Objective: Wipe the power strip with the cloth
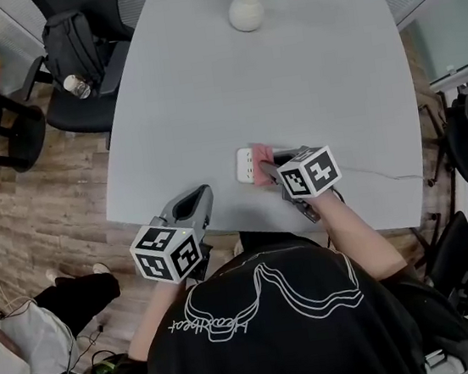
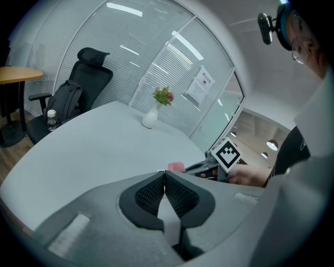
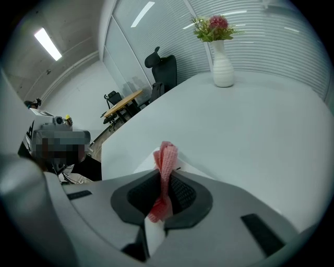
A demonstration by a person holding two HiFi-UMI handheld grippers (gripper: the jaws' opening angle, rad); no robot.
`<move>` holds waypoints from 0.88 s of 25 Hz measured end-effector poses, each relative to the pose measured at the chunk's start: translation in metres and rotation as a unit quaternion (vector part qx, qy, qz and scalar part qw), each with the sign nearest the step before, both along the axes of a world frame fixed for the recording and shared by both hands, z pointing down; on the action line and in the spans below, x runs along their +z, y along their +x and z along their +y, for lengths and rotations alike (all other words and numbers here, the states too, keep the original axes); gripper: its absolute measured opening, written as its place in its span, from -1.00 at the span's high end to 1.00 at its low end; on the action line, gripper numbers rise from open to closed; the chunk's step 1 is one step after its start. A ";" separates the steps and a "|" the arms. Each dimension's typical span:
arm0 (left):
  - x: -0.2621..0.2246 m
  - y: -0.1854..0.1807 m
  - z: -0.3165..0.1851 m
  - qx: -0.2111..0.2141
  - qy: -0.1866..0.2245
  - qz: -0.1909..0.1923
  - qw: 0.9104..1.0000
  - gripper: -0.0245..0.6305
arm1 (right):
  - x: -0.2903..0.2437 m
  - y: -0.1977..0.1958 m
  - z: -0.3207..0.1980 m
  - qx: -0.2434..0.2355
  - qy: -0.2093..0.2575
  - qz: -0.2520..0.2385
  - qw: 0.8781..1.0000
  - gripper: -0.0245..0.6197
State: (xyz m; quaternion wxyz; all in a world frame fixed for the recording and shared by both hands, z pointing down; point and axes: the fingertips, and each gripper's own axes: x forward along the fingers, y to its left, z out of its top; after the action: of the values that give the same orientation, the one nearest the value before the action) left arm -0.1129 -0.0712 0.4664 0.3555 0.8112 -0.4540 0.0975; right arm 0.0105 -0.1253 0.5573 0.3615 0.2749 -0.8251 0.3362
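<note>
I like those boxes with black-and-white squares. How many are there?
2. One marker cube sits on the left gripper, by the table's near edge; the other sits on the right gripper, whose fingers pinch the pink cloth at the power strip. None looks hidden.

Power strip: white, flat on worktop nr front edge, only its left end showing. Cloth: pink, mesh-like weave, bunched into a narrow upright fold, pinched btwn pads of right claw. Its free end pokes out past the claw tips and sits on the strip, just right of the bare white part.
</note>
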 end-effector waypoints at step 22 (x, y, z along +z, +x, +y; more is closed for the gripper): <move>0.003 0.041 -0.009 0.060 0.002 0.006 0.998 0.88 | 0.000 0.073 0.004 0.088 0.002 0.006 0.996 0.78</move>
State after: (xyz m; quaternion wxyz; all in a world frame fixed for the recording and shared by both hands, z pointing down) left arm -0.0723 -0.0799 0.4694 0.3504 0.8378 -0.4030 0.1132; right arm 0.0832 -0.1208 0.5570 0.3345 0.3492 -0.7961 0.3639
